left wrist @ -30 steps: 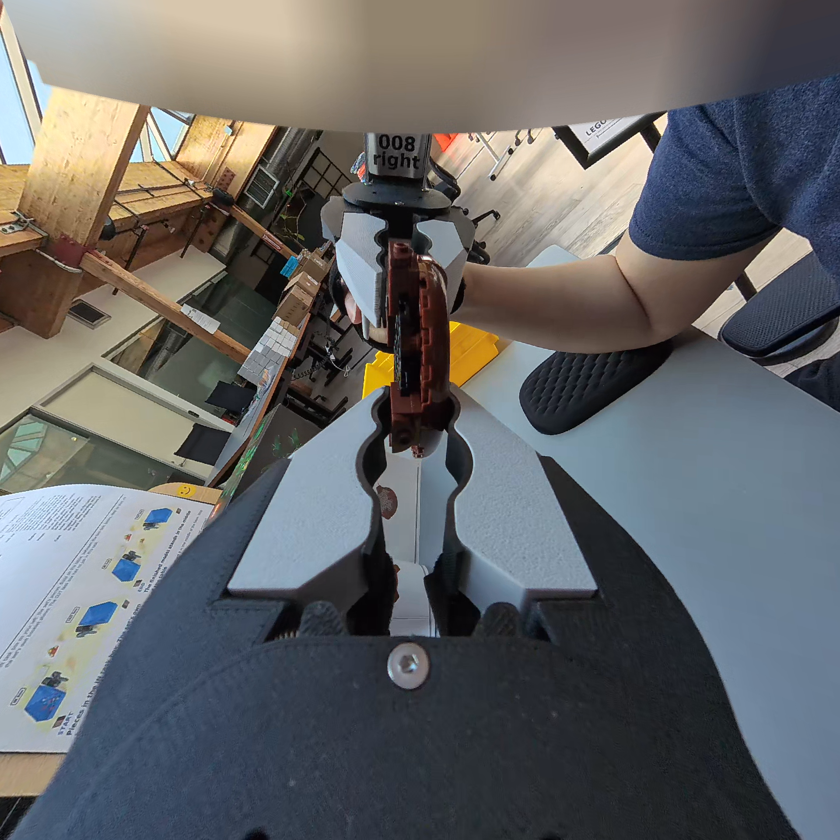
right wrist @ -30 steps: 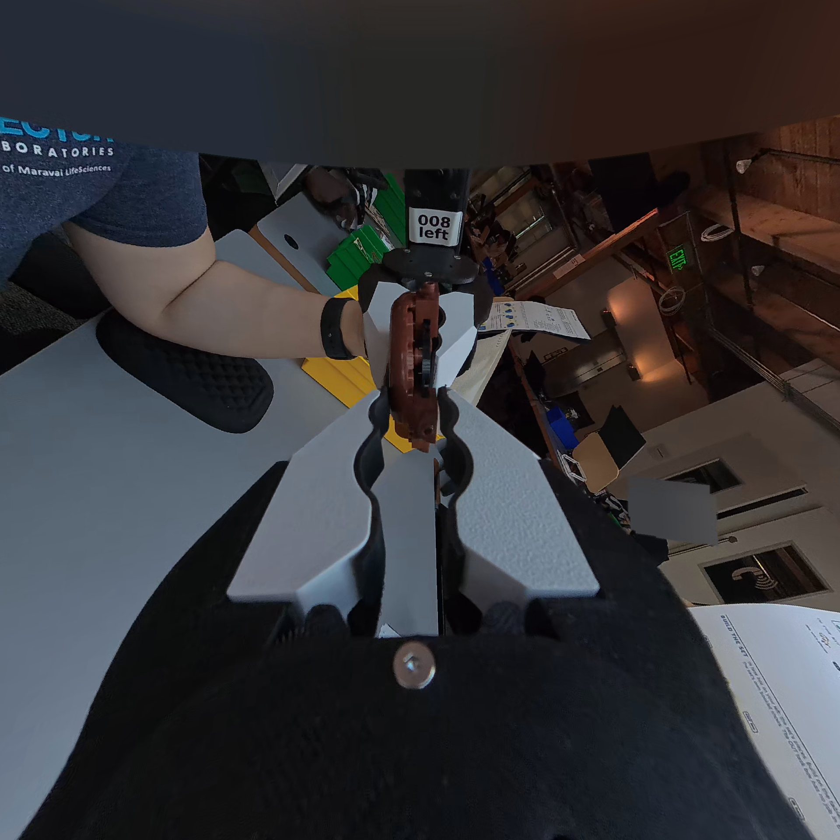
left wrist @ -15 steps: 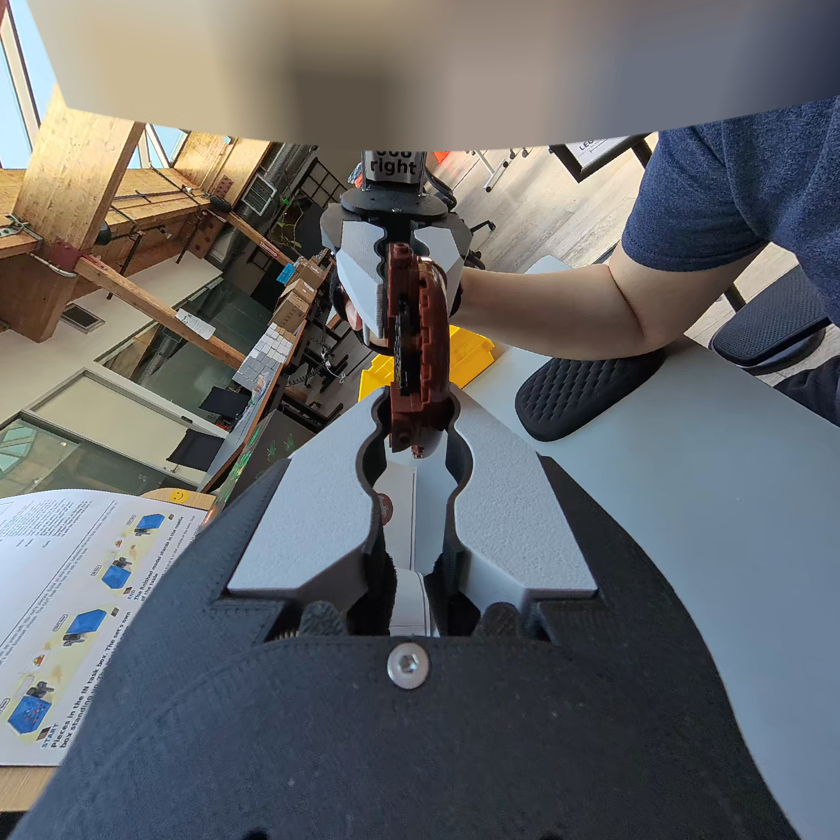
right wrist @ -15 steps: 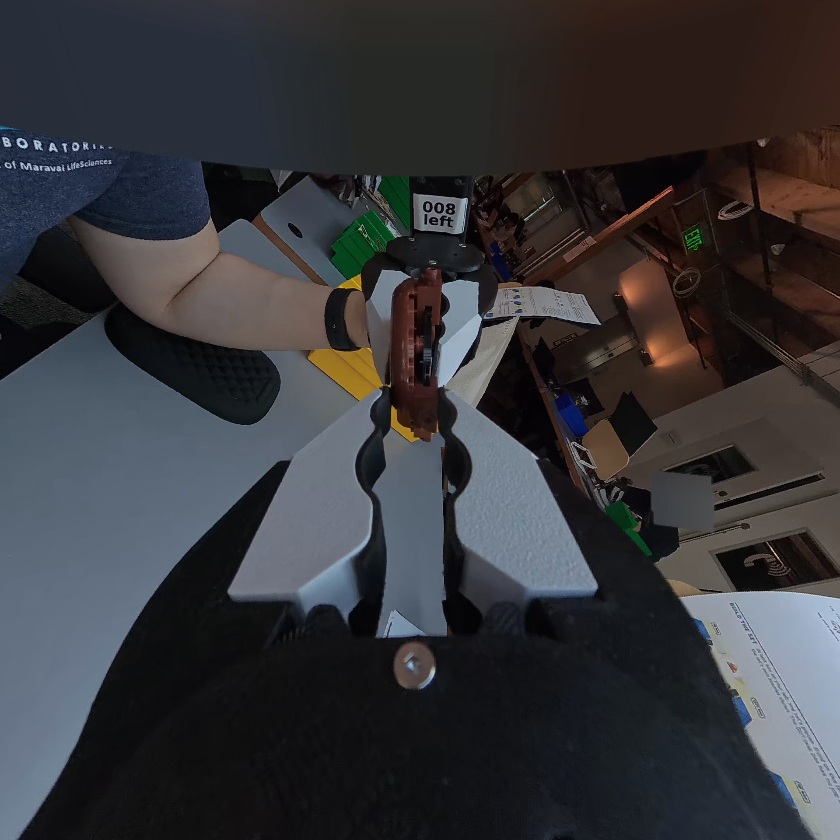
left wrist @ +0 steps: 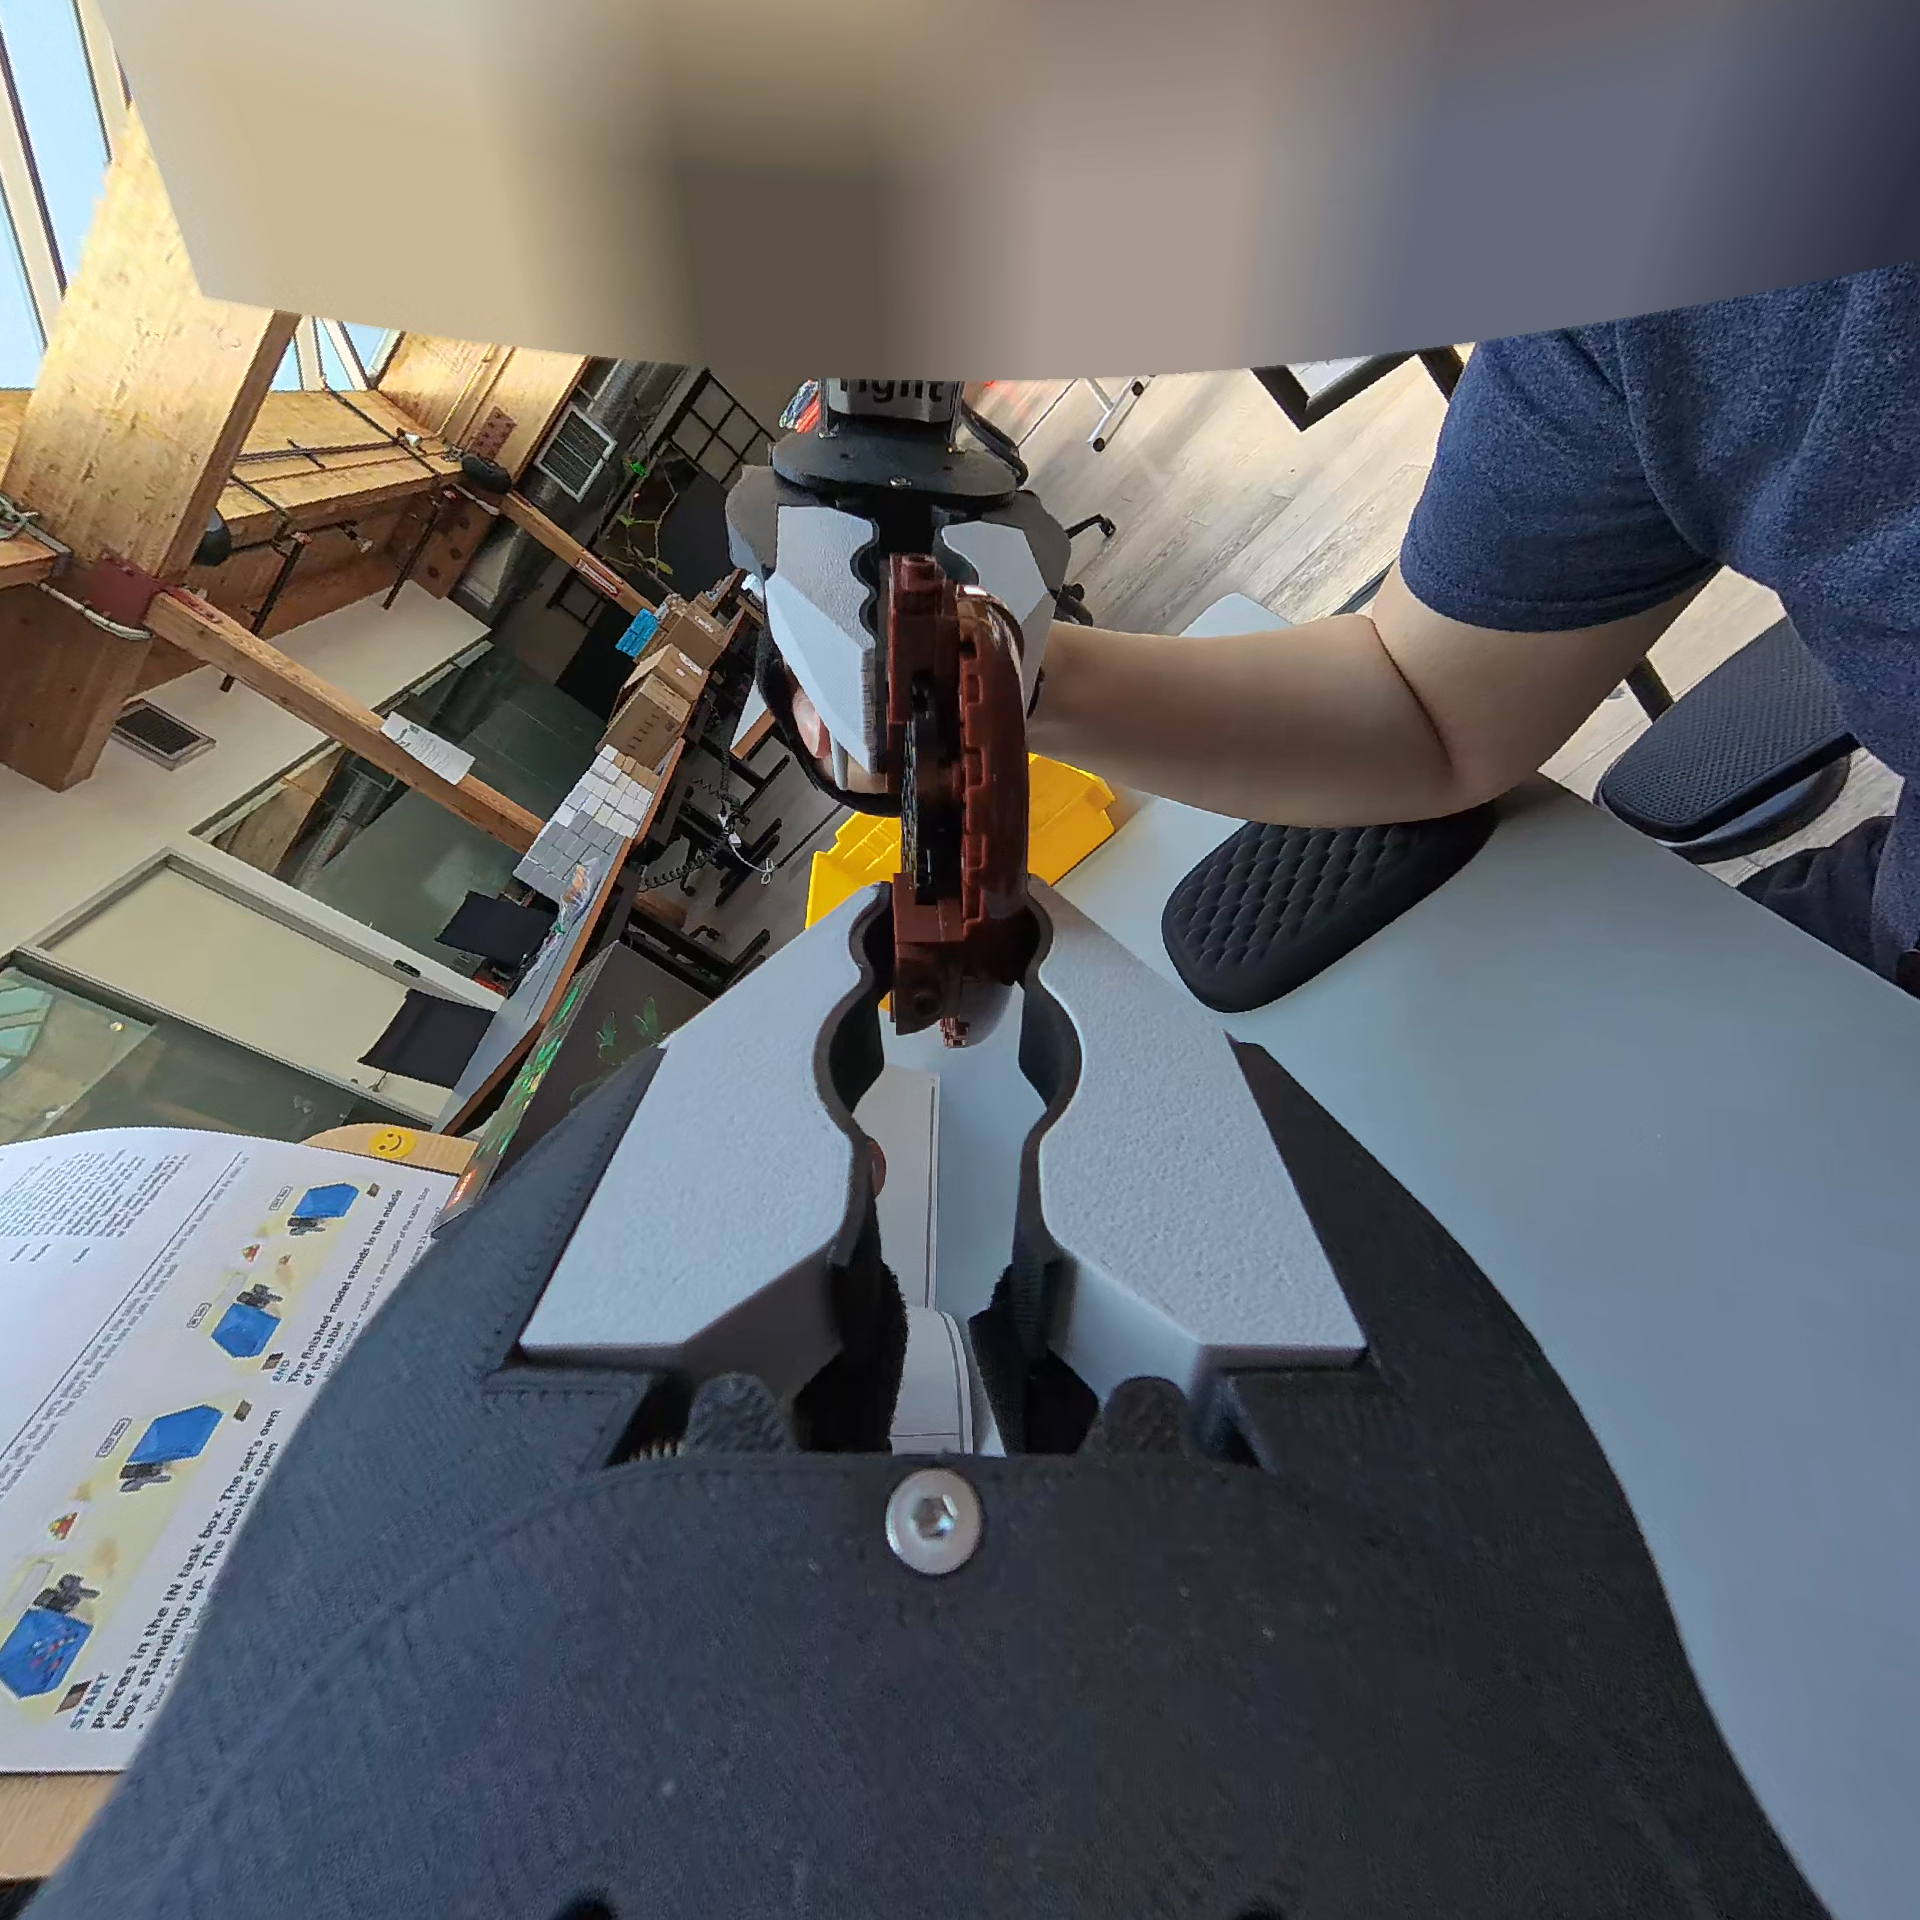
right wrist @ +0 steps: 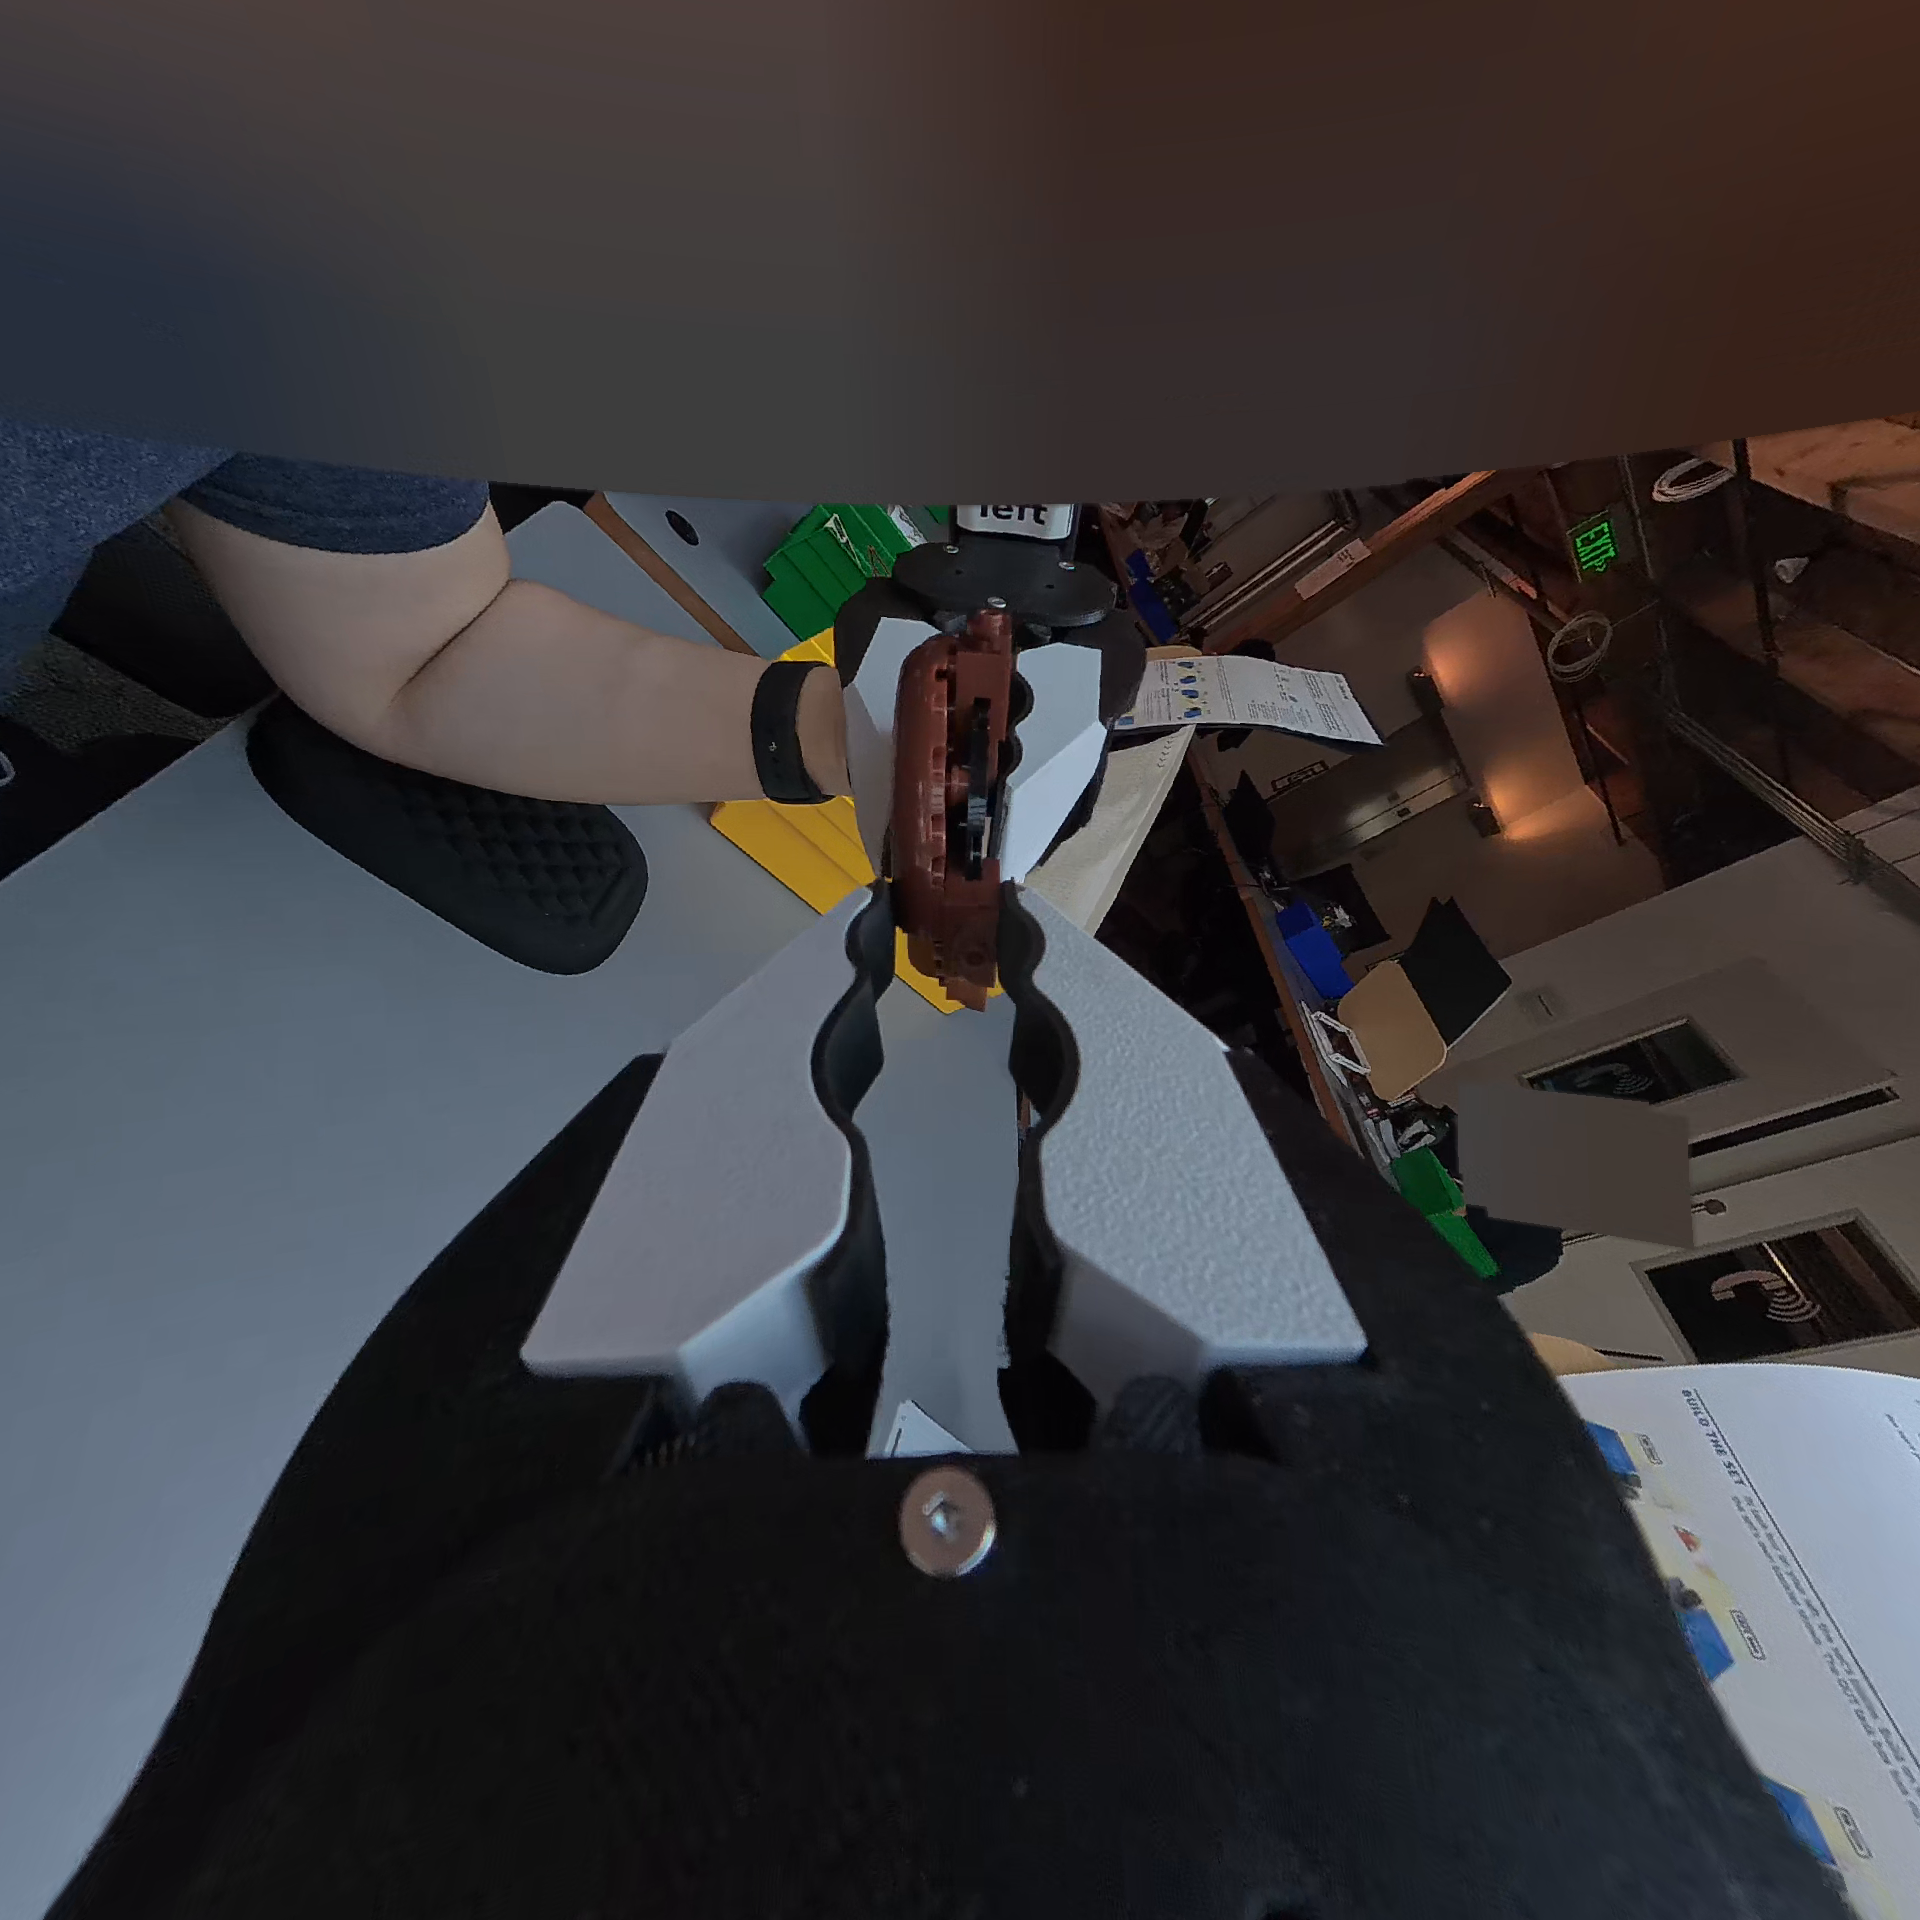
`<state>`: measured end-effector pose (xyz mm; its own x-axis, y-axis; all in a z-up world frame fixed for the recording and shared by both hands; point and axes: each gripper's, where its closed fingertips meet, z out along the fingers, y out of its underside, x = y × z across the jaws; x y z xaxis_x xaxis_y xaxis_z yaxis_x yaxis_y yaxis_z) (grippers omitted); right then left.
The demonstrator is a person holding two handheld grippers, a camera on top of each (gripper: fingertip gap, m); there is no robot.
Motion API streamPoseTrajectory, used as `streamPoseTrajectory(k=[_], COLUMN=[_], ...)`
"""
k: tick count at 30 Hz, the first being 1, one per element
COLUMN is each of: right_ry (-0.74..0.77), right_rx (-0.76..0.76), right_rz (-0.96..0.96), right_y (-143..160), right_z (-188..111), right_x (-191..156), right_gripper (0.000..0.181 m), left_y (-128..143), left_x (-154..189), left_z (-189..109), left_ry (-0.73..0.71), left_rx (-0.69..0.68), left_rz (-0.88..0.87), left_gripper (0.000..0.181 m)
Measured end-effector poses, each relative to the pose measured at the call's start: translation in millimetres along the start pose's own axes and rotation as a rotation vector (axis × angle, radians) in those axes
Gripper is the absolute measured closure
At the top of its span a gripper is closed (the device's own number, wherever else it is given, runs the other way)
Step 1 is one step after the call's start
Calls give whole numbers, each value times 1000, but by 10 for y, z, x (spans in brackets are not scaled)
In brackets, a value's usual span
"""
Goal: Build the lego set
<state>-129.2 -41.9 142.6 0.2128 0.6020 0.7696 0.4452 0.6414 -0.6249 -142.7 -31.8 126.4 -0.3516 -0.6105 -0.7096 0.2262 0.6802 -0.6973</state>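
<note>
So both grippers are pinching the same brown lego piece (left wrist: 951,821) end to end, up in the air over the grey table (left wrist: 1558,1195). Nearest the left wrist cam, the left gripper (left wrist: 948,977) has its fingers closed onto the near end of the build. At the far end the right gripper (left wrist: 904,644) points back this way, fingers clamped on the other end. The build is flat and curved with some black bits on one side. Off to the left lies a printed instruction sheet (left wrist: 135,1382). A black wrist rest (left wrist: 1320,894) sits under the person's forearm (left wrist: 1247,707), and a yellow bin (left wrist: 1060,821) sits behind the piece.
</note>
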Motion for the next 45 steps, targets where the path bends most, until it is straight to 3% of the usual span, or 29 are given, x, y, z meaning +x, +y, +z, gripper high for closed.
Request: streamPoseTrajectory(k=[2,4,5,13,42,43,45], right_ry=[-13,7,7,24,15,8,51], right_rx=[18,24,22,-4,17,24,20], right_rz=[17,-13,-16,-38,26,36,11], right_y=[4,-15,-42,-123,-68,-67,-90], right_z=[2,17,26,24,101,103,125], right_x=[-8,-5,-14,-29,14,10,49], right_gripper=[163,141,139,163,165,165,134], left_y=[15,47,66,92,144,154,196], left_x=[-2,-3,-4,1,-46,-45,-56], left_z=[1,12,20,51,40,40,52], left_ry=[-3,-5,-6,-6,-24,-22,-28], left_rx=[-9,-30,-39,-49,-58,-65,-88], left_rz=[6,7,9,14,7,6,1], left_gripper=[162,162,162,162,162,162,162])
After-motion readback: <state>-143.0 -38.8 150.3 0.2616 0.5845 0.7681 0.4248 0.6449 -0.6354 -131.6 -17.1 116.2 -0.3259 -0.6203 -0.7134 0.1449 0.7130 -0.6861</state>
